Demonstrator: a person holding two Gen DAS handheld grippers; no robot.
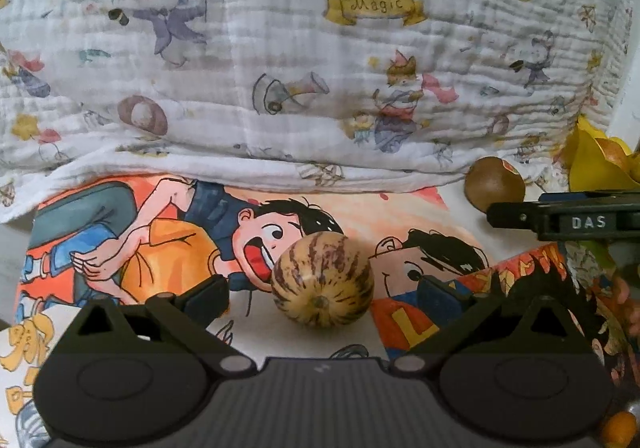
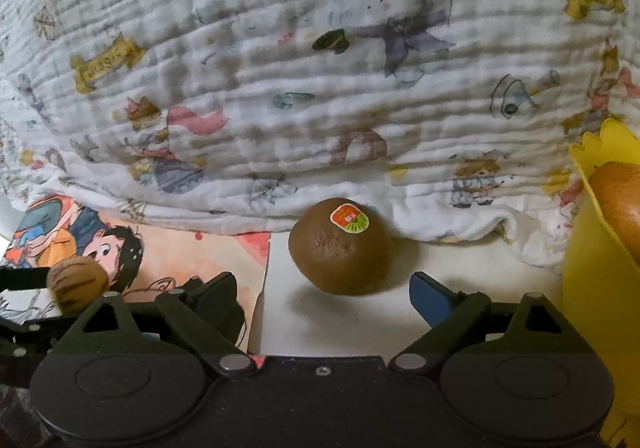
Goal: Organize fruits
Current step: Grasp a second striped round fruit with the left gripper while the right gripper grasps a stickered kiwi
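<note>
A small round melon [image 1: 322, 280], tan with dark purple stripes, lies on a cartoon-printed mat [image 1: 160, 232]. My left gripper [image 1: 325, 298] is open around it, with a gap between each fingertip and the fruit. A brown kiwi [image 2: 340, 252] with a red and green sticker rests on a white surface. It lies just ahead of my open right gripper [image 2: 324, 298], roughly level with its fingertips and touching neither. The kiwi [image 1: 494, 184] also shows at the right of the left wrist view, and the melon [image 2: 76, 284] at the left of the right wrist view.
A quilted white blanket [image 1: 300, 68] with cartoon prints rises like a wall right behind both fruits. A yellow scalloped bowl [image 2: 600, 276] at the right holds a reddish-orange fruit [image 2: 620, 200]. A small orange fruit [image 1: 620, 428] sits at the bottom right.
</note>
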